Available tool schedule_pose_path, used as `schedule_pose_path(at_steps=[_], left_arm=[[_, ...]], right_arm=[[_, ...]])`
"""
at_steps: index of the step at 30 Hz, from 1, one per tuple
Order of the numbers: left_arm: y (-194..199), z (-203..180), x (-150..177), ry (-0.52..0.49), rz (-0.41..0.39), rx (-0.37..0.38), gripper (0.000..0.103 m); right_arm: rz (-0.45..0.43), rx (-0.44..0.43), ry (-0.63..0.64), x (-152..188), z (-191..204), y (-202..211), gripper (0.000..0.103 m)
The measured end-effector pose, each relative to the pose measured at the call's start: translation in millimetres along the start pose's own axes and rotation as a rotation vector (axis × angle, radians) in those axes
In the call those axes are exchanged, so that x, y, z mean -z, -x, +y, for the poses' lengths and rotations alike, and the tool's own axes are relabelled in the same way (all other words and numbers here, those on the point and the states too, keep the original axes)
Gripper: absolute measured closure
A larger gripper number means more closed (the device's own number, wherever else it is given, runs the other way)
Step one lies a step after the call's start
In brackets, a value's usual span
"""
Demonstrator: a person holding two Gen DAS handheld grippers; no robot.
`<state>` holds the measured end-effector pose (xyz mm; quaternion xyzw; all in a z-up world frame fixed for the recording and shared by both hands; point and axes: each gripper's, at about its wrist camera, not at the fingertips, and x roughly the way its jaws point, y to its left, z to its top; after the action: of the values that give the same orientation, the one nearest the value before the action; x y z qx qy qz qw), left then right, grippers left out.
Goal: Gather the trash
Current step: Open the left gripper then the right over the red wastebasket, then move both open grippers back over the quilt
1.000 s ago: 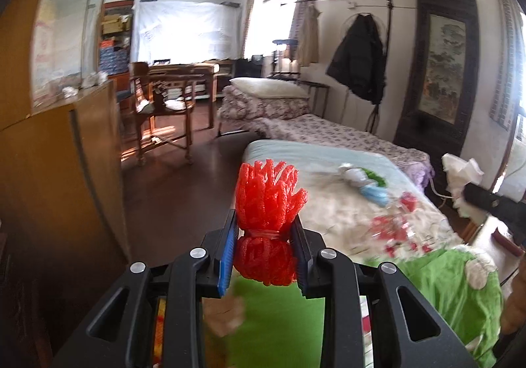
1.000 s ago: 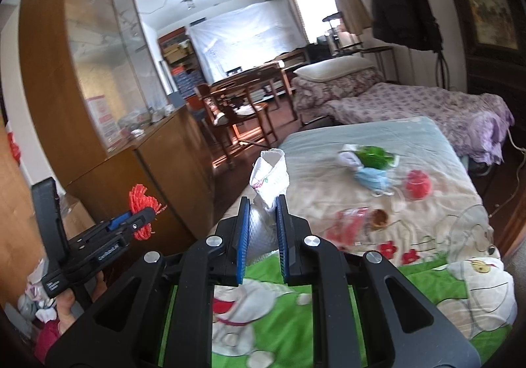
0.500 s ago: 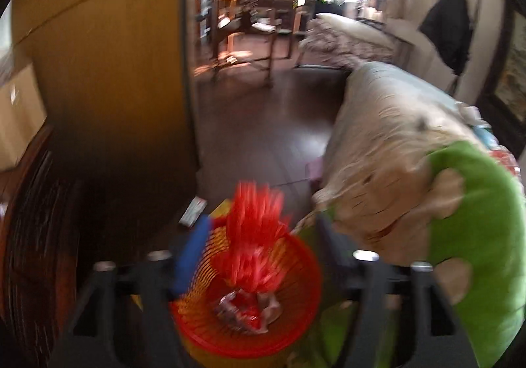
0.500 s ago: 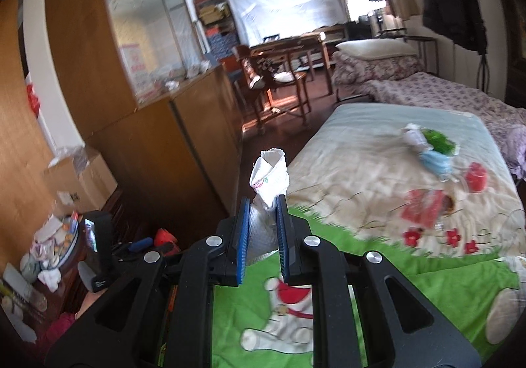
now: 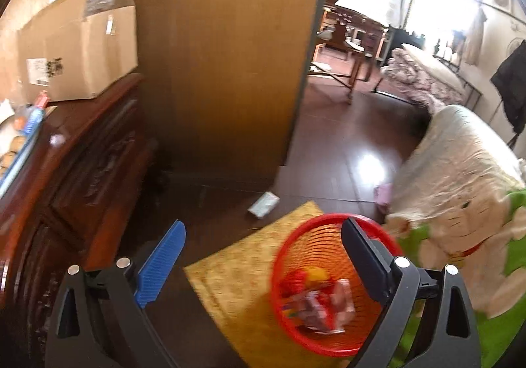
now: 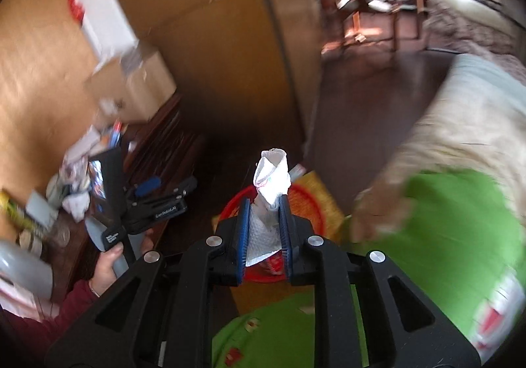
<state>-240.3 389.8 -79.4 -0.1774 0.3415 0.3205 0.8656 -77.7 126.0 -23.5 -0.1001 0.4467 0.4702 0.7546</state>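
Through my left wrist camera, my left gripper stands wide with its jaws opening and nothing between them. Below its right finger a red basket with wrappers in it sits on a yellow mat beside the bed.

Through my right wrist camera, my right gripper has a white paper wad between its pads, jaws just opening, above the red basket. My left hand holds the other gripper off to the left.
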Motion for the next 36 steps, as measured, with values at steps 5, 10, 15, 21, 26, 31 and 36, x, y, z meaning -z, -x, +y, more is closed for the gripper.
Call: schedule_pose_path(at_steps=[5, 10, 15, 21, 26, 31, 36], left_arm=[[3, 8, 9, -0.031, -0.001, -0.04, 0.009], [5, 7, 9, -0.015, 0.006, -0.011, 0.009], [14, -8, 7, -0.042, -0.016, 0.02, 0.009], [38, -38, -4, -0.105, -0.058, 0.061, 0.009], [63, -73, -11, -0.188, -0.109, 0.085, 0.008], [89, -121, -16, -0.285, -0.155, 0.119, 0.007], [110, -174, -19, -0.368, -0.185, 0.188, 0.006]], right_arm=[[0.034, -0.012, -0.01, -12, 6, -28, 0.069], [-0.02, 0.012, -0.007, -10, -1, -11, 0.068], [-0.102, 0.046, -0.028, -11, -14, 19, 0.065], [-0.211, 0.091, -0.079, -8, -39, 65, 0.06], [-0.294, 0.136, -0.135, 4, -67, 103, 0.058], [-0.383, 0.188, -0.209, 22, -102, 144, 0.054], [-0.479, 0.273, -0.292, 45, -145, 188, 0.052]])
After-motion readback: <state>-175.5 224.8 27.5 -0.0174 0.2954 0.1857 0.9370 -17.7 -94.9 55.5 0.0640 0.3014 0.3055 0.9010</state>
